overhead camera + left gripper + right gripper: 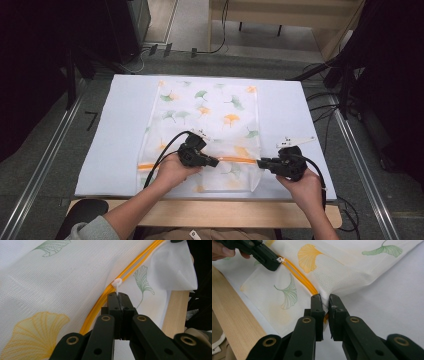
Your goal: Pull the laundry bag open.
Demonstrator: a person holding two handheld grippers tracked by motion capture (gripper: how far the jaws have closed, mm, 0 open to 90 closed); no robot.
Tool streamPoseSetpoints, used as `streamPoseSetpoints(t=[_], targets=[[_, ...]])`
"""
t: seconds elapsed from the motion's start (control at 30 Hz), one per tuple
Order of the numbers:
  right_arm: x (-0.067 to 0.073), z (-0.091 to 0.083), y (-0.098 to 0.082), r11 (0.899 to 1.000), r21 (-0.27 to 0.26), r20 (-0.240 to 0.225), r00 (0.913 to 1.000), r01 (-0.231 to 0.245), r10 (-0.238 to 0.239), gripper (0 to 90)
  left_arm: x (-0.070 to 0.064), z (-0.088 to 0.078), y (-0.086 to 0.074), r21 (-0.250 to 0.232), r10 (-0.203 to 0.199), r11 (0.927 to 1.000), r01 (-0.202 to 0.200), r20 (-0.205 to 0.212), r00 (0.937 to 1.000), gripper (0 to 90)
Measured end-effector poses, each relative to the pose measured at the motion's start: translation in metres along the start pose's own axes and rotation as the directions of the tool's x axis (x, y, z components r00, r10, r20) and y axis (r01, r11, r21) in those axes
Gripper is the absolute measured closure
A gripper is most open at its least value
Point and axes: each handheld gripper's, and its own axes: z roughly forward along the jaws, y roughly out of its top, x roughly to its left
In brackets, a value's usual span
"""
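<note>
A white mesh bag (207, 112) printed with green and orange ginkgo leaves lies flat on the table. An orange zipper (240, 160) runs across its near end. My left gripper (217, 162) is shut on the small white zipper pull (117, 283), pinched at the jaw tips (119, 296). The pull sits partway along the zipper (100, 302). My right gripper (260, 163) is shut on the bag's mesh at the right end of the zipper (302, 277), fabric bunched between its jaws (325, 298). The right gripper view also shows the left gripper (275, 263) on the pull (280, 259).
The bag rests on a white mat (115, 130) over a wooden table whose near edge (210, 212) lies just below both hands. Cables and dark stands (345, 95) crowd the floor at the right. Dark equipment (65, 45) stands at the left.
</note>
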Motion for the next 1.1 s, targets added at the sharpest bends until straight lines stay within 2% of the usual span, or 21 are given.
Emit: streamPoseSetpoints(t=[0.37,0.53,0.77,0.83,0.97,1.0,1.1], targets=[[-0.001,0.001,0.000,1.000,-0.001,-0.006,1.0000,-0.005,0.005,85.0,0.001,-0.001,0.000,-0.022,0.001,0.9998,-0.001,-0.001,1.0000,90.0],[-0.001,0.001,0.000,1.000,0.002,-0.010,0.9999,-0.004,0.004,85.0,0.005,-0.001,-0.001,-0.023,-0.013,0.9997,0.013,0.005,0.9999,90.0],[0.003,0.001,0.000,1.000,0.020,0.000,0.9998,0.019,-0.019,85.0,0.013,-0.004,-0.007,-0.004,-0.046,0.9989,0.046,-0.017,0.9988,90.0],[0.002,0.002,0.000,1.000,0.024,0.002,0.9999,0.013,-0.013,85.1,0.015,-0.009,-0.010,0.011,-0.045,0.9989,0.046,-0.035,0.9984,90.0],[-0.001,0.003,0.001,1.000,0.025,-0.001,0.9999,0.011,-0.011,85.1,0.019,-0.023,-0.014,0.010,-0.068,0.9976,0.068,-0.040,0.9969,90.0],[-0.001,0.003,0.001,1.000,0.024,-0.003,0.9999,0.012,-0.012,85.0,0.019,-0.027,-0.016,0.018,-0.060,0.9979,0.062,-0.062,0.9963,90.0],[-0.001,0.004,0.001,1.000,0.027,-0.002,0.9999,0.016,-0.016,85.0,0.022,-0.041,-0.026,0.024,-0.045,0.9986,0.047,-0.085,0.9954,90.0]])
